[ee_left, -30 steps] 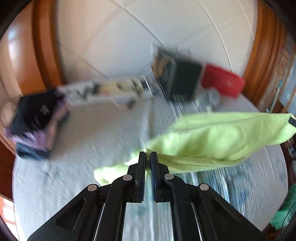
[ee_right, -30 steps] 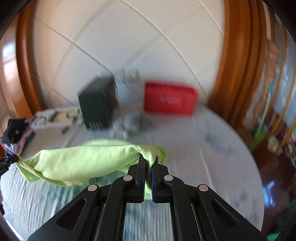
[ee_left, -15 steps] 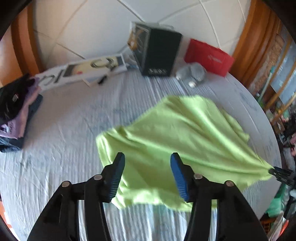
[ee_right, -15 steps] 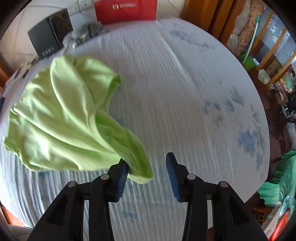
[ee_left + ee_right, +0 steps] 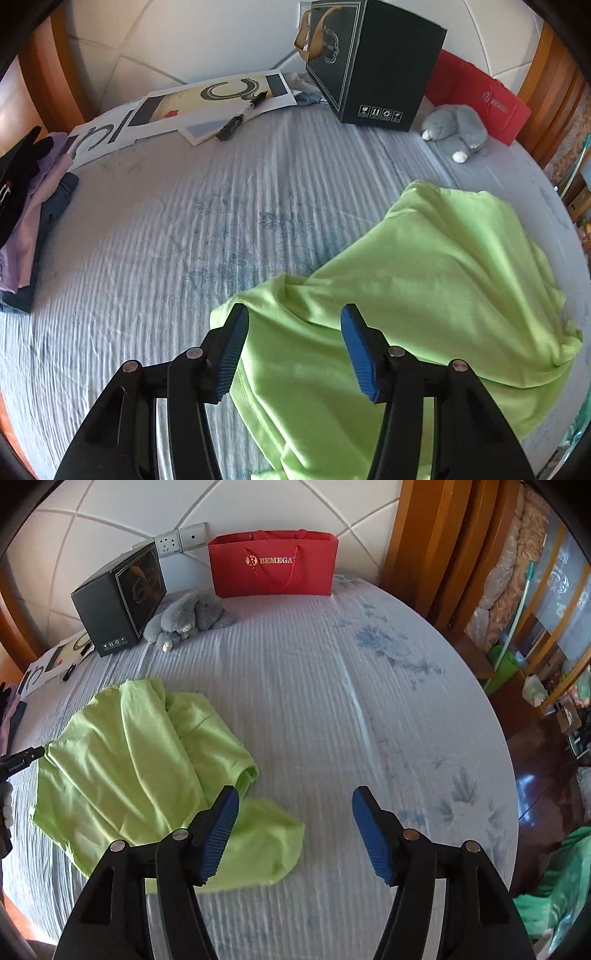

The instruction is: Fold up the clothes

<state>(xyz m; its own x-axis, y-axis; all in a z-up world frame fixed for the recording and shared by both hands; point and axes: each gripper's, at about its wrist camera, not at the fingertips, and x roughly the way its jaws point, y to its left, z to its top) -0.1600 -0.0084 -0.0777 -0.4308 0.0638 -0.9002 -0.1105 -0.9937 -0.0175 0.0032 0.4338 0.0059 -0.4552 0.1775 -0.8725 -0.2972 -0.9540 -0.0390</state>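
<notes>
Both tongs, left [image 5: 293, 349] and right [image 5: 291, 834], now wide apart, green shirt [image 5: 140, 768] released.

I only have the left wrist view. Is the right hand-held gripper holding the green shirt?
Observer: No. The right hand-held gripper is open and empty; the green shirt lies loose on the bed sheet.
Operator: Where's the shirt relative to it?
Observer: Mostly to its left. In the right wrist view its left finger overlaps the shirt's edge, and its right finger is over bare sheet.
Operator: Red bag is half hidden here. Upright?
Observer: Yes, the red bag stands upright against the headboard, cord handles hanging down its front.
</notes>
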